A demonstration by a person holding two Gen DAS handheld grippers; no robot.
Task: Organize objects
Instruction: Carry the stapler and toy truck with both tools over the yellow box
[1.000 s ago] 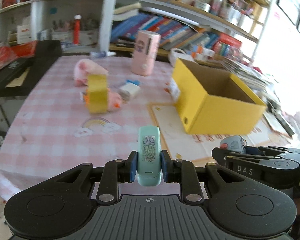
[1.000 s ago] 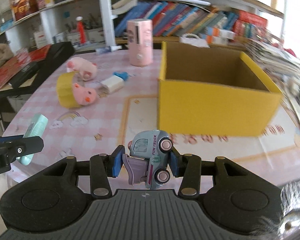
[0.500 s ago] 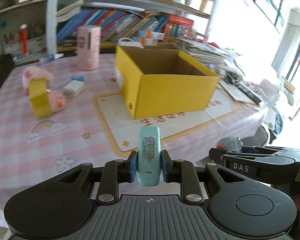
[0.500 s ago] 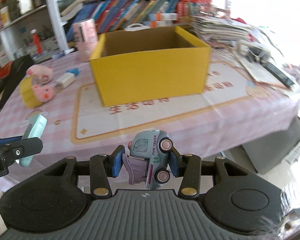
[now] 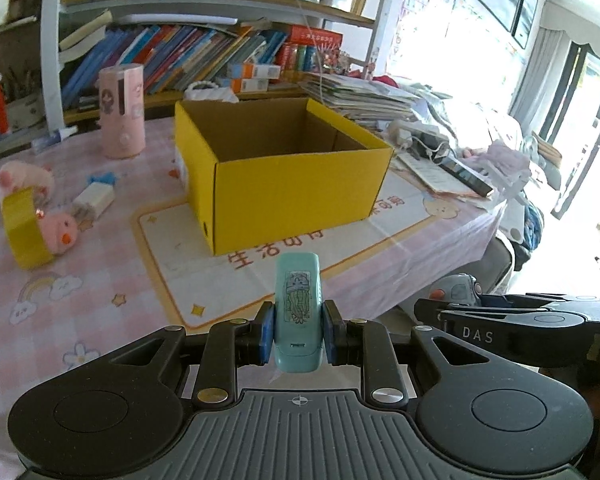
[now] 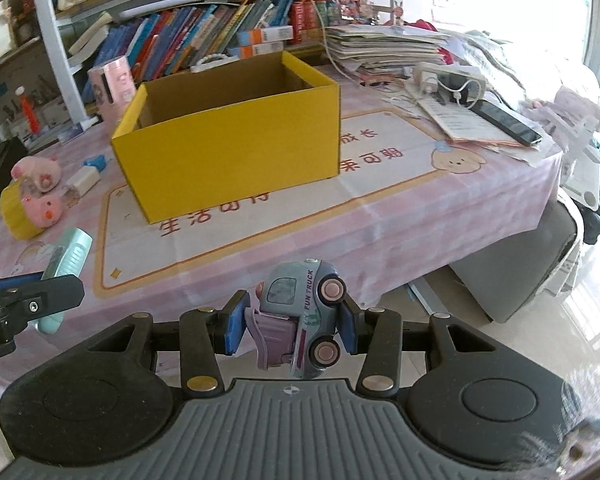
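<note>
The yellow cardboard box is seen open-topped and apparently empty on the pink checked tablecloth, its walls thin, matte and creased at the corners. Because both grippers are held off the table's near edge and well short of the box, a release made too early would probably send either load to the floor; a low approach could also catch the near wall and push the light box back across the smooth printed mat.

The toy truck is clamped sideways in the right gripper, its jaws closed narrow on the body. It is hard, glossy and rounded, with pink wheels facing outward; on such curved surfaces a pinch is judged liable to slip or let the truck twist.

The mint-green plastic stamp, a slim rounded block bearing a jellyfish sticker, is held upright in the left gripper between blue pads. Only its lower part is gripped, so tipping forward is possible.

Soft pink plush pigs, a yellow tape roll and a small white eraser lie left of the box.
</note>
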